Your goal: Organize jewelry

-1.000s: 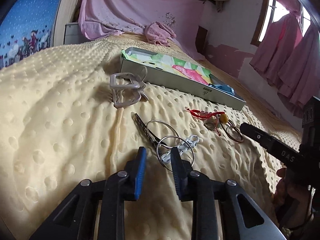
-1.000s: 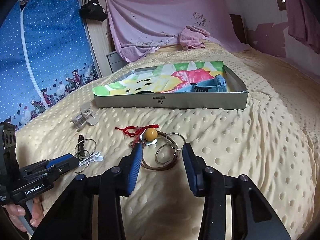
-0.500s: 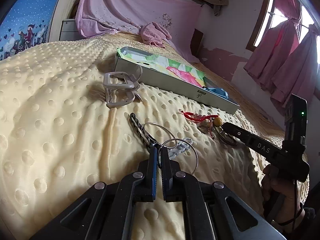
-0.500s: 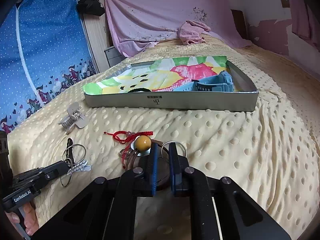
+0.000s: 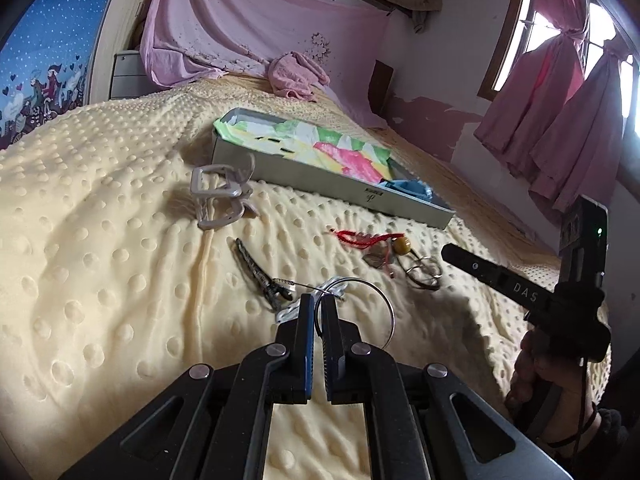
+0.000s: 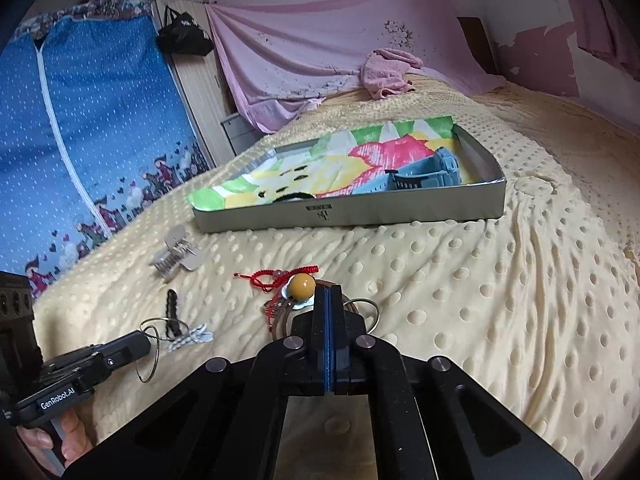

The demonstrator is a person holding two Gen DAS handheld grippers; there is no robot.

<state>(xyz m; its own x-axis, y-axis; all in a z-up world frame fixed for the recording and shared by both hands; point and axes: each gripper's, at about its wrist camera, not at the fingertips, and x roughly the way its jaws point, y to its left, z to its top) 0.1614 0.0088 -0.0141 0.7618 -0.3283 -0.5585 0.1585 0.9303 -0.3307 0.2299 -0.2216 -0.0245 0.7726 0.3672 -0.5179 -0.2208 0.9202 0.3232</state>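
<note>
The shallow grey metal tray (image 6: 404, 210) sits on the dimpled cream-yellow bedspread (image 6: 500, 280), lined with a bright green, yellow and pink printed cloth (image 6: 340, 160); a pale blue plastic watch (image 6: 436, 168) lies at its right end.

The left gripper (image 5: 316, 308) reaches low over the bedspread, its 2 blue-padded fingers nearly together and pinching the thin silver wire hoop (image 5: 384, 308), lifted at an angle. Beside it lie a dark twisted metal hair clip (image 5: 256, 272) and a small white chain piece (image 5: 288, 312).

The right gripper (image 6: 328, 300) is pressed fully closed among the brown bangle and silver rings (image 6: 360, 308), just behind the amber bead (image 6: 301, 286) on its red cord bracelet (image 6: 276, 278); I cannot tell which piece it grips.

Only the left view shows the window's pink curtains (image 5: 560, 112); only the right view shows the blue starry fabric wardrobe (image 6: 80, 140). The beige plastic claw clip (image 5: 220, 200) lies near the tray.
</note>
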